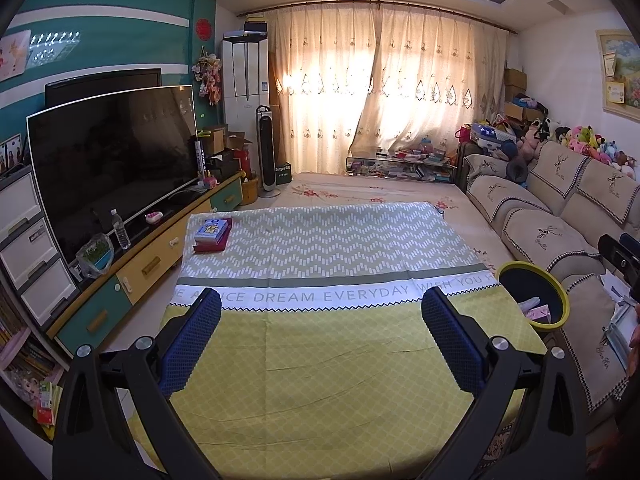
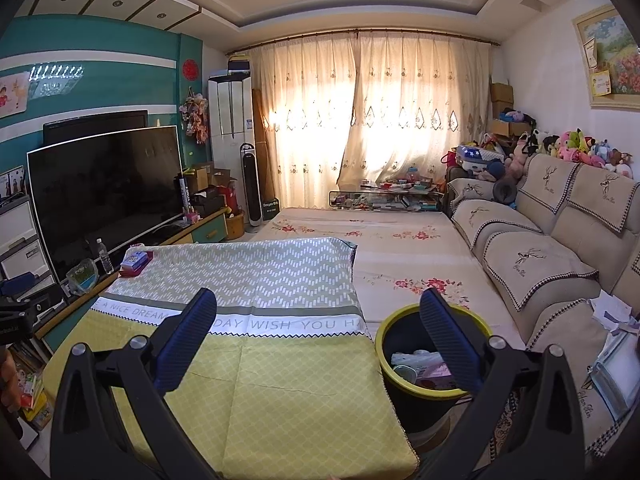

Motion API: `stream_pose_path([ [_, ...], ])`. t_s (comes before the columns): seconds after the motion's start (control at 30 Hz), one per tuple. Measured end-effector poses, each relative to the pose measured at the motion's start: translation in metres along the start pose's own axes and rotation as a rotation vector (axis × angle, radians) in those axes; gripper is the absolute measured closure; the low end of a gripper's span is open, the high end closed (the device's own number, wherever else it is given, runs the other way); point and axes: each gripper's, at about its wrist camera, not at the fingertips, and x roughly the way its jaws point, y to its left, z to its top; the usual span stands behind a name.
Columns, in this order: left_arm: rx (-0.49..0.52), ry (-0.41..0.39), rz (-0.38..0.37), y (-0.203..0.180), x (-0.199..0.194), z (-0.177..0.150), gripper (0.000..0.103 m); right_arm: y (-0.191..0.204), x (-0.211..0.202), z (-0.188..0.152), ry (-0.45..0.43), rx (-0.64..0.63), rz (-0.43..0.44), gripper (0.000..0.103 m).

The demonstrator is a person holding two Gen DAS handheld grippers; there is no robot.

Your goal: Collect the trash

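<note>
The left tongs (image 1: 320, 312) hang over the near end of the table (image 1: 320, 380), their blue-padded fingers (image 1: 192, 344) spread wide apart with nothing between them. The right tongs (image 2: 318, 316) are likewise wide apart and empty; they sit over the table's near right edge, so that the right finger lies across the view of the trash bin (image 2: 390, 364).

That bin, black with a yellow rim, stands on the floor just beside the table's right side, between the table and the sofa (image 2: 532, 264). Inside it lies the trash (image 2: 420, 364): a crumpled clear plastic bag, something pink and a pale rounded piece whose kind I cannot tell.

The table is covered by a cloth (image 1: 304, 296), yellow-green lattice at the near end, then a white band of printed words, then a green and white zigzag pattern at the far end. The cloth is bare except at the table's far left corner, where a small stack of boxes (image 1: 212, 234) rests, a blue and white one on top of a dark red one.

Left of the table runs a low cabinet (image 1: 148, 256) carrying a large dark television (image 1: 112, 156), a clear water bottle (image 1: 120, 230) and a clear bag holding something green (image 1: 95, 254). Beyond the table's far end a floral sheet (image 2: 360, 232) covers a flat surface, then comes a cluttered glass stand (image 2: 384, 198), and behind it pale curtains (image 1: 380, 88) glow with daylight. Plush toys (image 2: 580, 148) line the sofa's back.
</note>
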Motion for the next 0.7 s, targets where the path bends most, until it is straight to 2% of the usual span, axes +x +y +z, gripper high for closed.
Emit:
stream_pose_path([
  [0.7,0.008,0.008,-0.001,0.0025,0.0044,-0.0021,0.004,0.0033,0.0058,-0.002,0.008,0.006,0.009,0.006],
])
